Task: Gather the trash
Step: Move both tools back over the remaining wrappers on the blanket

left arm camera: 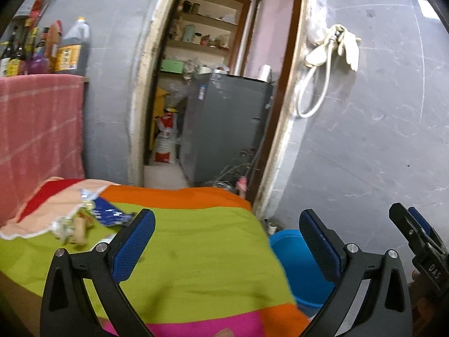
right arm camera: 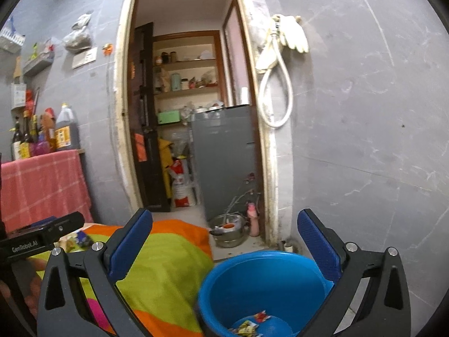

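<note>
The left gripper [left arm camera: 227, 226] is held above the striped cloth [left arm camera: 196, 252] that covers the table, with its jaws spread wide and nothing between them. The blue pads [left arm camera: 134, 244] are seen clear of the fabric.

A small heap of trash is located at the far left of the cloth: a dark blue wrapper [left arm camera: 110, 212] lies just beside crumpled pale wrappers [left arm camera: 70, 227], and both rest near a red and peach cloth [left arm camera: 47, 205] at the table edge. In the right wrist view the same heap is largely hidden behind the body of the left gripper.

The right gripper [right arm camera: 224, 226] is positioned over the blue bucket [right arm camera: 224, 278], which stands on the floor just beside the right edge of the table. Its jaws are likewise spread wide and hold nothing. Several collected wrappers [right arm camera: 252, 323] are visible at the bottom of the bucket.

Behind the table an open doorway is seen, through which a grey cabinet [left arm camera: 224, 123] and a red and white sack [left arm camera: 165, 140] are visible. A steel pot [right arm camera: 228, 229] and a pink bottle [right arm camera: 253, 221] stand on the floor by the door frame. Pale gloves [left arm camera: 346, 45] and a looped white hose [left arm camera: 311, 90] hang on the grey wall. Bottles [left arm camera: 42, 50] stand above a pink checked towel [left arm camera: 39, 129] at the left.
</note>
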`<state>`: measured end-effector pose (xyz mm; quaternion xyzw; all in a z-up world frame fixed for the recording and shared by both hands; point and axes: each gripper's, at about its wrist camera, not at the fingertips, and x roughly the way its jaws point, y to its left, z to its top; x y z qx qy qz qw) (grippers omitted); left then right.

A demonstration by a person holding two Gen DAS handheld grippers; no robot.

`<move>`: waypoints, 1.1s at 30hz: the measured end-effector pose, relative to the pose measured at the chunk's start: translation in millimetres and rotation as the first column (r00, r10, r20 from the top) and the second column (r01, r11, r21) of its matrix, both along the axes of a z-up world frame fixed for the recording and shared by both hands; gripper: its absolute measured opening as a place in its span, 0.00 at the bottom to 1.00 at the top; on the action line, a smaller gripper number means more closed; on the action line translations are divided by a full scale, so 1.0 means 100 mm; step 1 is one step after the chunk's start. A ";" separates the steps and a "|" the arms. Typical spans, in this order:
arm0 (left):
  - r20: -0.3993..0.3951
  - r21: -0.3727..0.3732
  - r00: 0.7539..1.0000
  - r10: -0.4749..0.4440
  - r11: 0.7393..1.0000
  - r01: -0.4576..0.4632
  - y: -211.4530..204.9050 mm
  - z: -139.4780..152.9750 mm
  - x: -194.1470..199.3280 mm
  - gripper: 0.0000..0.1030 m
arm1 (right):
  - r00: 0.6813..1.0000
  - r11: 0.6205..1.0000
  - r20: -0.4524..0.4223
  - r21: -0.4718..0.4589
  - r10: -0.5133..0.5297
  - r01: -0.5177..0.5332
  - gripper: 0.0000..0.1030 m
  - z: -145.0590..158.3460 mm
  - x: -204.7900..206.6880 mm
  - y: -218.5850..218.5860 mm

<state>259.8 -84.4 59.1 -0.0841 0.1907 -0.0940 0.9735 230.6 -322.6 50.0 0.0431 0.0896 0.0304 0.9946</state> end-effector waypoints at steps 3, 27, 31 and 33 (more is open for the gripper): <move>0.006 0.009 0.999 0.039 0.999 -0.039 0.20 0.03 -0.10 0.98 | 0.999 0.999 0.004 -0.004 0.034 -0.034 1.00 0.03 -0.02 0.19; -0.095 0.024 0.945 0.314 0.949 -0.313 1.81 -0.32 -0.45 0.98 | 0.940 0.945 -0.126 -0.042 0.317 -0.325 1.00 -0.16 0.34 1.61; -0.160 0.011 0.934 0.319 0.947 -0.321 1.99 -0.45 -0.36 0.98 | 0.923 0.933 -0.184 -0.056 0.339 -0.354 1.00 -0.27 0.48 1.77; -0.189 0.011 0.930 0.314 0.948 -0.318 2.05 -0.51 -0.29 0.98 | 0.912 0.928 -0.217 -0.060 0.347 -0.367 1.00 -0.33 0.57 1.85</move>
